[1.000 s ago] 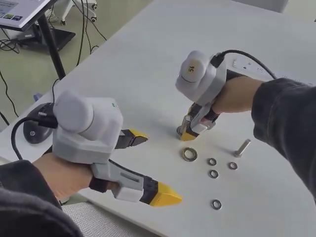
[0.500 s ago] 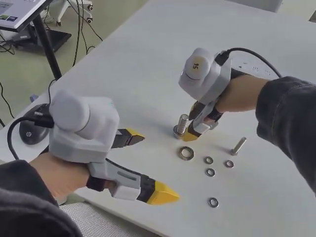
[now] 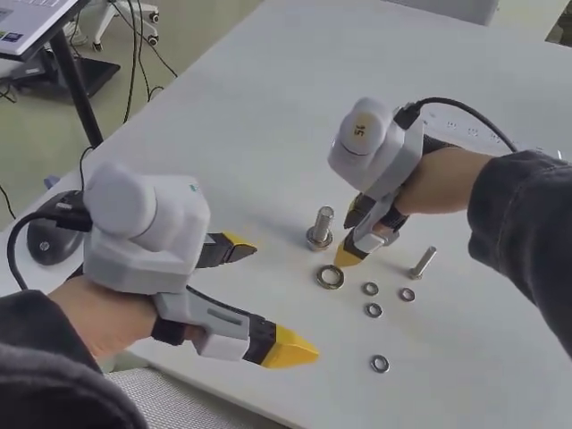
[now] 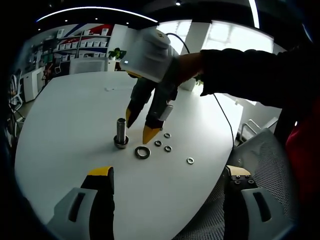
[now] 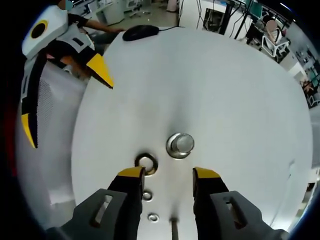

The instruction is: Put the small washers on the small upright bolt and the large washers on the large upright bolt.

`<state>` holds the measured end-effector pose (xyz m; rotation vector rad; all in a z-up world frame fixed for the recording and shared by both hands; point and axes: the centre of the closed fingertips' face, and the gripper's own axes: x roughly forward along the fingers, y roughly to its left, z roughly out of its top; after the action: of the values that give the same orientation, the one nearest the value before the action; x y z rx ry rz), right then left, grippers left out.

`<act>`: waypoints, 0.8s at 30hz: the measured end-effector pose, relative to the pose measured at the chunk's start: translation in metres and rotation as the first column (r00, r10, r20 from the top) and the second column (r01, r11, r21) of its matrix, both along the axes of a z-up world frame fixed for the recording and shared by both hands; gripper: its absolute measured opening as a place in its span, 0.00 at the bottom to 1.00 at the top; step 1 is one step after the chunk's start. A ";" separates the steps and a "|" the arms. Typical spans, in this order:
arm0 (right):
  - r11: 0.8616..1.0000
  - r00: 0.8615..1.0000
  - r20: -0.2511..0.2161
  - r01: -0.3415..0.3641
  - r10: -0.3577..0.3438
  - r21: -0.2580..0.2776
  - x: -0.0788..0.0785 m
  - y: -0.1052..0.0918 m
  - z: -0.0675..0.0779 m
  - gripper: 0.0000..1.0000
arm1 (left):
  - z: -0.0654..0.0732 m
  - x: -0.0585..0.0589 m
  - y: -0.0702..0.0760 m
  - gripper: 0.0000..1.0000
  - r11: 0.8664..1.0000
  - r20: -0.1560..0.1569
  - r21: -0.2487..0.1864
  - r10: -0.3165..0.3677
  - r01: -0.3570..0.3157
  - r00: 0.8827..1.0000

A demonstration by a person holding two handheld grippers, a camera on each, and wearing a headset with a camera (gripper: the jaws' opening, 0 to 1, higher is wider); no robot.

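The large bolt (image 3: 320, 227) (image 4: 120, 134) (image 5: 180, 145) stands upright on the white table. Just right of it my right gripper (image 3: 350, 234) (image 5: 169, 173) (image 4: 139, 126) hangs open, tips down, holding nothing. A large washer (image 3: 330, 277) (image 5: 146, 162) (image 4: 142, 152) lies flat in front of the bolt. Several small washers (image 3: 370, 288) (image 4: 168, 148) (image 5: 147, 195) lie scattered beside it. The small bolt (image 3: 422, 262) lies on its side further right. My left gripper (image 3: 266, 295) (image 4: 170, 171) (image 5: 65, 100) is open and empty at the near table edge.
The white table (image 3: 268, 116) stretches far and left of the bolt. A black round base (image 3: 45, 237) with a cable sits at the left edge. A white power strip (image 3: 465, 132) lies behind the right hand. The near edge runs below my left gripper.
My right gripper has drawn back to the right off the large bolt, which now stands alone in full view. The left gripper has hardly moved.
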<state>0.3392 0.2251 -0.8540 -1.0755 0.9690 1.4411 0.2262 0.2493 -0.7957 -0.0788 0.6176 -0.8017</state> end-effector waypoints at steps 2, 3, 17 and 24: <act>1.000 1.000 -0.002 0.002 -0.002 -0.003 -0.003 -0.002 -0.001 0.40 | 0.000 0.000 0.000 0.91 1.000 0.000 0.000 -0.001 0.001 1.000; 1.000 1.000 -0.004 0.002 -0.002 -0.004 -0.006 -0.004 -0.001 0.40 | 0.000 0.000 0.000 0.91 1.000 0.001 0.000 -0.001 0.001 1.000; 1.000 1.000 -0.025 -0.005 0.005 -0.011 -0.028 -0.004 -0.010 0.40 | 0.003 -0.001 -0.001 0.91 1.000 0.008 -0.004 -0.003 0.003 1.000; 1.000 1.000 -0.026 -0.019 0.018 -0.018 -0.034 -0.002 -0.018 0.39 | 0.004 -0.001 -0.001 0.91 1.000 0.012 -0.006 -0.005 0.005 1.000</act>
<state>0.3049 0.2230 -0.8719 -1.0844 0.9949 1.4666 0.2251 0.2480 -0.7919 -0.0782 0.6042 -0.8088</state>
